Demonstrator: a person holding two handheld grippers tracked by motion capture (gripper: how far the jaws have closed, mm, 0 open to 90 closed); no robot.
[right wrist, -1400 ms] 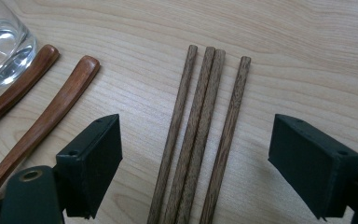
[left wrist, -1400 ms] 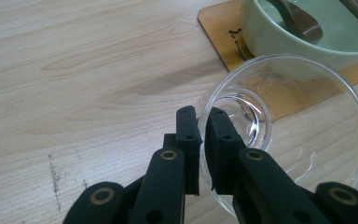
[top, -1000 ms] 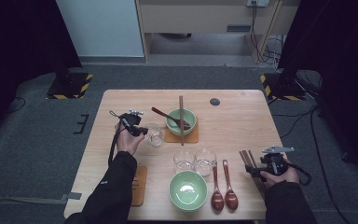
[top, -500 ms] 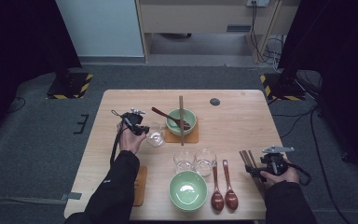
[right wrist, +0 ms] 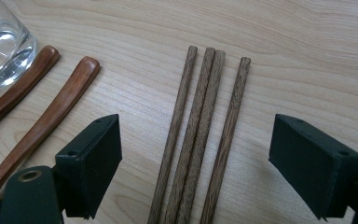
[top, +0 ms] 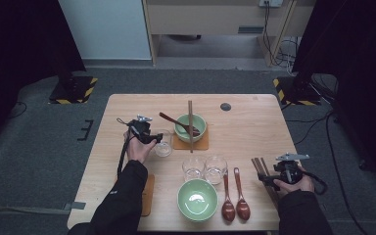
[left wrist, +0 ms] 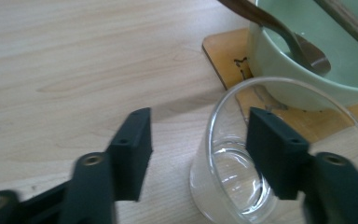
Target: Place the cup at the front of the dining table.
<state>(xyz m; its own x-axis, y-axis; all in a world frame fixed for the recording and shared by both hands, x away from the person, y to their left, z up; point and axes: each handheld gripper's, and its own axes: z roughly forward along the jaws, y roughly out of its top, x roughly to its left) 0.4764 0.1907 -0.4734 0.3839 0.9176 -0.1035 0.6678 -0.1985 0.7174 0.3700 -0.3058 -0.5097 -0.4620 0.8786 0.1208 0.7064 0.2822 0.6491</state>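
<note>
Straddling the rim of the glass point(left wrist: 242, 158), your left gripper point(left wrist: 198, 140) has just been opening its fingers; one sits inside the glass, one outside, neither pressing. That glass stands on the counter point(top: 245, 122) just beside the green bowl point(top: 191, 127). Your right gripper point(right wrist: 196, 158) hovers, fingers wide, over four chopsticks point(right wrist: 200, 135).

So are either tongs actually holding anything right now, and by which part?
Nothing is held. The left tongs have just been opening, one jaw inside the glass, its rim between them, pads off it. The right tongs stand open over the chopsticks.
</note>
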